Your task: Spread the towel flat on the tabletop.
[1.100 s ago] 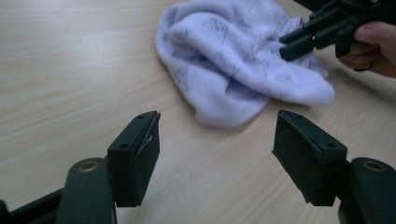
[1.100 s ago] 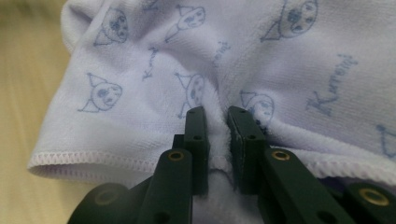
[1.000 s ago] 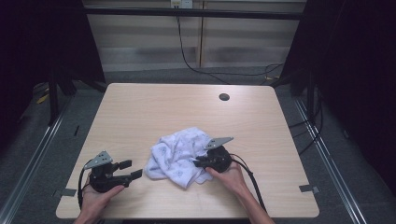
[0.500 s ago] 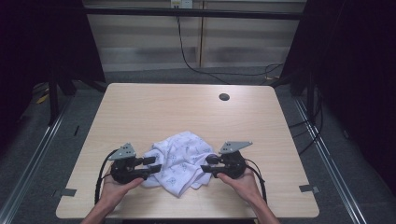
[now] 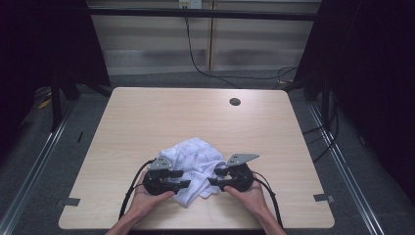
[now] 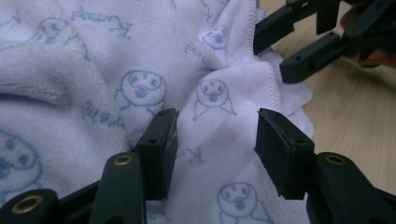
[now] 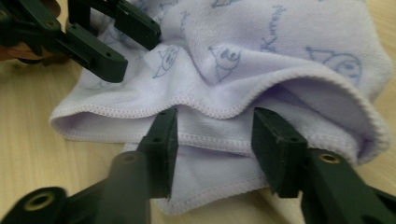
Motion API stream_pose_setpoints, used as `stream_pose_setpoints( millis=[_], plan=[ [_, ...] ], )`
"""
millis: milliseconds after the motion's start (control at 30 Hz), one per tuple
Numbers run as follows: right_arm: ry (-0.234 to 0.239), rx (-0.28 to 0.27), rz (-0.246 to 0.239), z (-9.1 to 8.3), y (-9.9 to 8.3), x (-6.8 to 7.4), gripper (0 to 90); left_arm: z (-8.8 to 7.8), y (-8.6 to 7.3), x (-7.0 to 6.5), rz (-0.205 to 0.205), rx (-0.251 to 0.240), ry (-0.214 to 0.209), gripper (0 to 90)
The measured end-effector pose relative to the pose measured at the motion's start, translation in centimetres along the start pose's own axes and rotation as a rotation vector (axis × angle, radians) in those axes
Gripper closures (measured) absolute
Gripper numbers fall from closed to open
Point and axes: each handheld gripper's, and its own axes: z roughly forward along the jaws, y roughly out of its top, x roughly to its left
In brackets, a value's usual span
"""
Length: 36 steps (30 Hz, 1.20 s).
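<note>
The soft white towel with little blue cartoon faces [image 5: 192,164] is lying crumpled on the pale wooden table [image 5: 147,117], near the 6 o'clock edge. The left gripper [image 5: 182,180] is sitting at the towel's 8 o'clock side and the right gripper [image 5: 217,178] at its 4 o'clock side, both pointing inward. Both pairs of jaws have just been opening and are standing apart, with towel folds between them, not pinched. Both hands are equally near.

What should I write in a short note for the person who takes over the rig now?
Left tool: open, jaws have just been opening, cloth between them, not pinched.
Right tool: open, jaws have just been opening, at the hemmed edge, no grip.
Cloth: white printed towel, crumpled at the near middle of the table.
Done: both tools brought to the cloth.
Left: grasp edges, spread or fold it.
</note>
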Motion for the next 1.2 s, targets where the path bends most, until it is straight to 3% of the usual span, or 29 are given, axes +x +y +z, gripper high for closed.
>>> stream_pose_setpoints(
  millis=[100,233,367,400,467,500,567,700,733,867,1000,1133,1200],
  plan=[
    [-0.017,-0.01,-0.006,0.4,-0.1,0.3,43.9,0.2,-0.1,-0.4,0.06,0.021,0.035,48.2],
    [-0.052,0.002,-0.05,1.0,-0.2,0.9,45.1,0.1,0.0,-0.3,0.053,0.022,0.03,51.1],
    [-0.106,0.016,-0.097,1.0,-0.2,1.0,65.4,0.2,0.6,-0.5,0.043,0.016,-0.002,45.9],
    [-0.106,0.016,-0.097,1.0,-0.2,1.0,65.4,0.2,0.6,-0.5,0.043,0.016,-0.002,43.0],
    [-0.093,0.016,-0.095,0.9,-0.2,0.7,75.0,0.4,0.8,-1.2,0.07,0.01,-0.025,41.8],
    [-0.08,0.023,-0.099,0.9,-0.2,0.7,83.1,0.7,0.8,-1.5,0.084,0.015,-0.024,37.2],
    [-0.07,0.024,-0.099,1.0,-0.3,0.9,86.8,1.2,0.8,-2.0,0.097,0.04,-0.033,29.1],
    [-0.054,0.021,-0.081,1.1,-0.3,0.8,87.9,1.2,0.8,-1.9,0.105,0.049,-0.024,28.8],
    [-0.039,0.019,-0.069,1.0,-0.3,0.7,88.0,1.3,0.7,-1.9,0.116,0.05,-0.015,30.7],
    [-0.018,0.006,-0.057,0.9,-0.3,0.6,88.5,1.2,0.7,-2.0,0.208,0.073,0.083,56.9],
    [0.0,-0.017,-0.053,0.4,-0.1,0.7,88.6,0.5,0.7,-1.0,0.14,0.048,0.03,79.3],
    [-0.002,-0.032,-0.057,-0.3,0.1,1.0,88.6,-0.6,0.9,-0.2,0.066,-0.016,-0.04,82.1],
    [-0.003,-0.044,-0.064,-0.8,0.2,1.1,88.7,-1.7,1.2,0.0,0.043,-0.066,-0.047,83.5]
  ],
)
